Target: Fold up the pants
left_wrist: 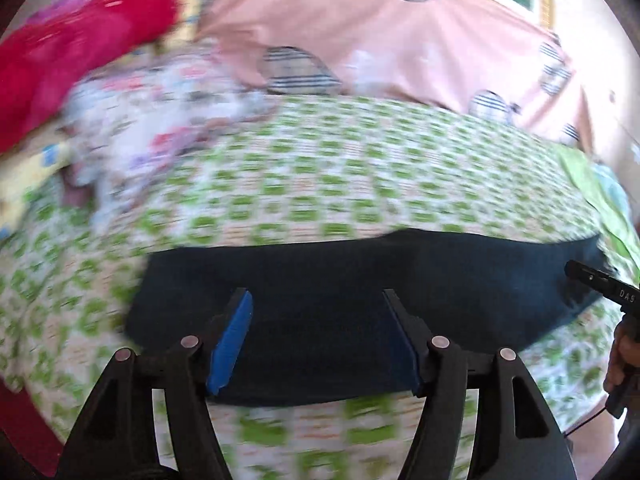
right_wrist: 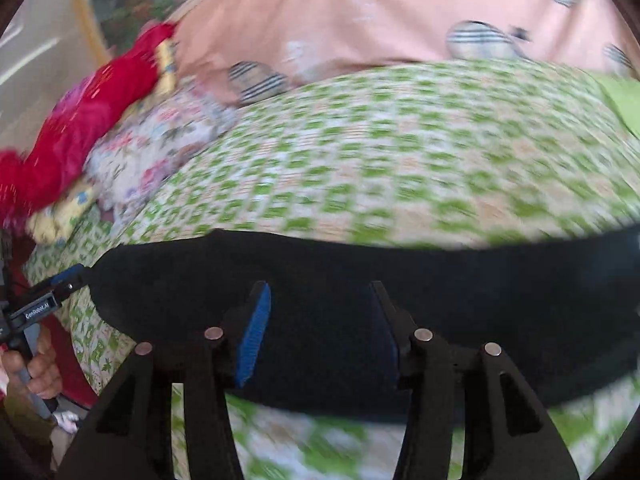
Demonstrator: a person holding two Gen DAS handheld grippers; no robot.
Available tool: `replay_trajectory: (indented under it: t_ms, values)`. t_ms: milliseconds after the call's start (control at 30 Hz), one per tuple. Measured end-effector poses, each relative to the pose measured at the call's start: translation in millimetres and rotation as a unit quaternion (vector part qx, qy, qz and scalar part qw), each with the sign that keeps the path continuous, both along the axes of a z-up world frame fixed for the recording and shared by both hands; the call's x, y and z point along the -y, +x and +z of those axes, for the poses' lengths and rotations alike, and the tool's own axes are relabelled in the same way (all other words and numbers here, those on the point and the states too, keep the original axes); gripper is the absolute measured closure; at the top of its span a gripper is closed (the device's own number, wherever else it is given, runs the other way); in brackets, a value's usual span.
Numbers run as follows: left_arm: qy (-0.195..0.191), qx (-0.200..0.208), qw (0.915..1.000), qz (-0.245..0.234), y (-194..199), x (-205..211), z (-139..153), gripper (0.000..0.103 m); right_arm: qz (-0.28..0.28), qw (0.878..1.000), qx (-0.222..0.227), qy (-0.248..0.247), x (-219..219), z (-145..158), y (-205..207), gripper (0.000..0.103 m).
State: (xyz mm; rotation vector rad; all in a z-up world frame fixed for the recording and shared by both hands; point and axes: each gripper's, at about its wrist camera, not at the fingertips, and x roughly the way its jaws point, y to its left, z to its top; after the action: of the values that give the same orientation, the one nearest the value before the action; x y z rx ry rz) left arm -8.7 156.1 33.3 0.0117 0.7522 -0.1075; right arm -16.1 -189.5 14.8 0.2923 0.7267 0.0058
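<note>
Dark navy pants lie in a long flat band across the green-and-white patterned bedspread; they also show in the right wrist view. My left gripper is open, its blue-padded fingers spread just above the pants' left part, holding nothing. My right gripper is open above the pants, also empty. The right gripper's tip shows at the pants' right end in the left wrist view. The left gripper's tip shows at the pants' left end in the right wrist view. Both views are motion-blurred.
A red garment and floral cloth are heaped at the back left of the bed. A pink sheet with striped patches lies along the back. A bright green cloth sits at the right edge.
</note>
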Motion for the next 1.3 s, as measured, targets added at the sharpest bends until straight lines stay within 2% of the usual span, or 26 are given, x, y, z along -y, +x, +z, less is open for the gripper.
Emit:
replay_trajectory:
  t_ms: [167,300,533,667,800,867,933,967,1033,1233,1300]
  values:
    - [0.010,-0.020,0.9949,-0.099,22.2,78.3,-2.3,0.037,-0.080,0.997,0.006,0.010,46.2,0.8,-46.6,0.052]
    - [0.019,-0.021,0.9859,-0.165,33.3,132.6,1.0,0.034,-0.130,0.991,0.009,0.012,74.7,0.3,-67.3,0.052]
    - [0.012,-0.054,0.9602,-0.274,64.6,223.1,6.5,0.031,-0.176,0.983,0.021,0.043,111.3,-1.8,-82.1,0.052]
    - [0.013,-0.067,0.9456,-0.318,86.2,262.9,6.6,0.031,-0.188,0.980,0.022,0.062,124.5,-5.3,-81.1,0.052]
    - [0.031,-0.086,0.9304,-0.355,104.8,307.3,1.4,0.031,-0.205,0.975,0.025,0.082,136.2,-9.1,-81.9,0.052]
    - [0.037,-0.092,0.9237,-0.370,110.9,325.7,-2.3,0.031,-0.211,0.973,0.028,0.088,141.1,-9.8,-82.3,0.057]
    - [0.047,-0.100,0.9155,-0.387,116.4,346.7,-7.0,0.031,-0.214,0.972,0.027,0.096,145.0,-12.8,-81.4,0.072]
    - [0.050,-0.103,0.9130,-0.392,118.5,353.8,-8.7,0.031,-0.213,0.972,0.025,0.097,145.8,-14.3,-80.6,0.076]
    - [0.055,-0.113,0.9044,-0.408,121.1,370.1,-13.0,0.031,-0.213,0.973,0.023,0.091,146.3,-15.6,-80.5,0.096]
    - [0.076,-0.126,0.8797,-0.452,118.7,404.1,-22.4,0.031,-0.215,0.972,0.038,0.082,146.7,-9.8,-101.4,0.097]
    - [0.083,-0.131,0.8730,-0.462,118.5,414.4,-27.3,0.031,-0.214,0.971,0.023,0.107,152.1,-14.9,-101.6,0.097]
